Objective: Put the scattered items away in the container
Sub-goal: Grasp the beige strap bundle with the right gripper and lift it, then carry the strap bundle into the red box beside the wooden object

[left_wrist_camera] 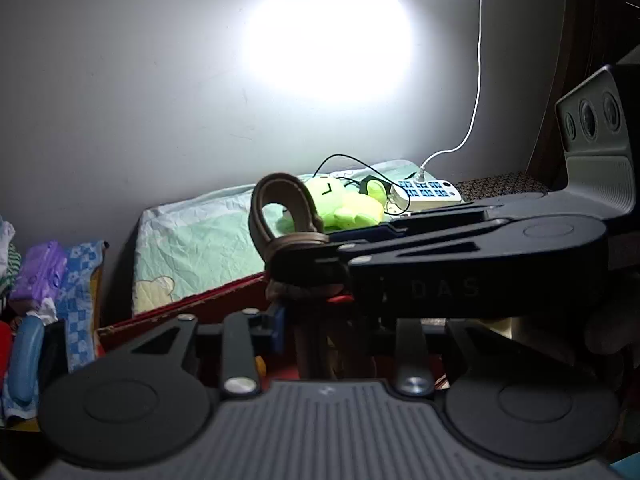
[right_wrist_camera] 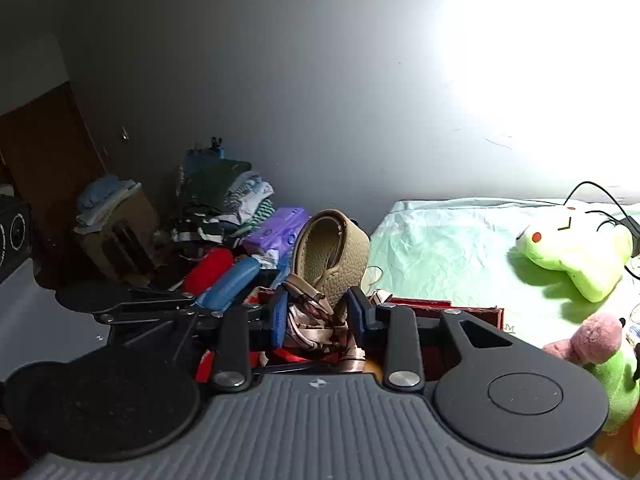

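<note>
A tan leather strap [left_wrist_camera: 280, 208] [right_wrist_camera: 332, 252] loops upward, with a patterned silk scarf [right_wrist_camera: 308, 320] tied round its lower part. My right gripper [right_wrist_camera: 320, 316] is shut on the scarf-wrapped strap, its blue pads [right_wrist_camera: 278, 318] pressing from both sides. In the left wrist view the right gripper [left_wrist_camera: 298, 270] reaches in from the right and clamps the strap below the loop. My left gripper [left_wrist_camera: 314, 332] [right_wrist_camera: 260, 280] is shut on the strap's hanging lower part, and its right finger is hidden. Both grips are above the red box [left_wrist_camera: 180, 312] [right_wrist_camera: 440, 306].
A lime green plush [left_wrist_camera: 344, 204] [right_wrist_camera: 572, 256] lies on the mint sheet [left_wrist_camera: 200, 240] beside a white power strip [left_wrist_camera: 424, 194] with cables. A pink and green plush [right_wrist_camera: 600, 344] sits at the right. Folded clothes [right_wrist_camera: 224, 200], a purple pack [right_wrist_camera: 276, 228] and a blue item [right_wrist_camera: 232, 284] crowd the left.
</note>
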`<state>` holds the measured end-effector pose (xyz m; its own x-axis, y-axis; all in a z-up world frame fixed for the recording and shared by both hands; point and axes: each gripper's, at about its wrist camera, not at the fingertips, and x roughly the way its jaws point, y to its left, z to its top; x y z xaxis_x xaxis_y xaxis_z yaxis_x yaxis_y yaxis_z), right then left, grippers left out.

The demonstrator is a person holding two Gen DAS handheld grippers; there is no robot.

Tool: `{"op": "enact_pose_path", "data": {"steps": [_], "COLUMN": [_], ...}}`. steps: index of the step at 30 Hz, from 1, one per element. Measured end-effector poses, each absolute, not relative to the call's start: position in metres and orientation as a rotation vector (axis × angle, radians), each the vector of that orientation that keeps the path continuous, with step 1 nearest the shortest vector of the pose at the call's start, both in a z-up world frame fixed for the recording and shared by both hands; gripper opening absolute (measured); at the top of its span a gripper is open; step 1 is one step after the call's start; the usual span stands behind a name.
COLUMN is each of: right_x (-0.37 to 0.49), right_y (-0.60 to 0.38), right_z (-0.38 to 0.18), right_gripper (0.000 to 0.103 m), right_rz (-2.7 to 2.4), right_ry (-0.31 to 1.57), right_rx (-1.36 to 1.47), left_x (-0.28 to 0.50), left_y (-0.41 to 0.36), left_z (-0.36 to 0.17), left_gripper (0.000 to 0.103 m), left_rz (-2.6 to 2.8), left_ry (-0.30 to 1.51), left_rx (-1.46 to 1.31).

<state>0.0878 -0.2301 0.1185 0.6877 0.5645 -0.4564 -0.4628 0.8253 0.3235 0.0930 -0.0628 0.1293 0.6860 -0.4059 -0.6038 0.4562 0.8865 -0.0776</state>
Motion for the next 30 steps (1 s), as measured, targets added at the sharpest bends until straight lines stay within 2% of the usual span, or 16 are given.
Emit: {"op": "enact_pose_path", "data": {"steps": [9,14,21,30], "right_x": [0.123,0.133,0.149,0.167], "right_y": [-0.217,-0.219,-0.212,-0.204], "right_z": [0.058,0.043,0.014,-0.008], "right_gripper": [0.033,0.033,0.032,0.032], "right_rz": [0.515,0.485,0.461,0.421], "right_ry": [0.716,0.8,1.015,1.232], "right_rx": [0.154,0.151,0.181,0.183], "left_x": [0.13,0.148,0.167,0.19], "left_y": [-0.058,-0.057,-0.071,-0.064], "left_z": [0.06,0.042,0.01,-0.01], "left_gripper": [0.03,0.03,0.03,0.029], "left_rz": [-0.511,-0.524,-0.498,-0.513], "left_ry": [0.795,0.878,1.082,1.269], "left_rx": [0.027,-0.001,0.064,-0.038]}}
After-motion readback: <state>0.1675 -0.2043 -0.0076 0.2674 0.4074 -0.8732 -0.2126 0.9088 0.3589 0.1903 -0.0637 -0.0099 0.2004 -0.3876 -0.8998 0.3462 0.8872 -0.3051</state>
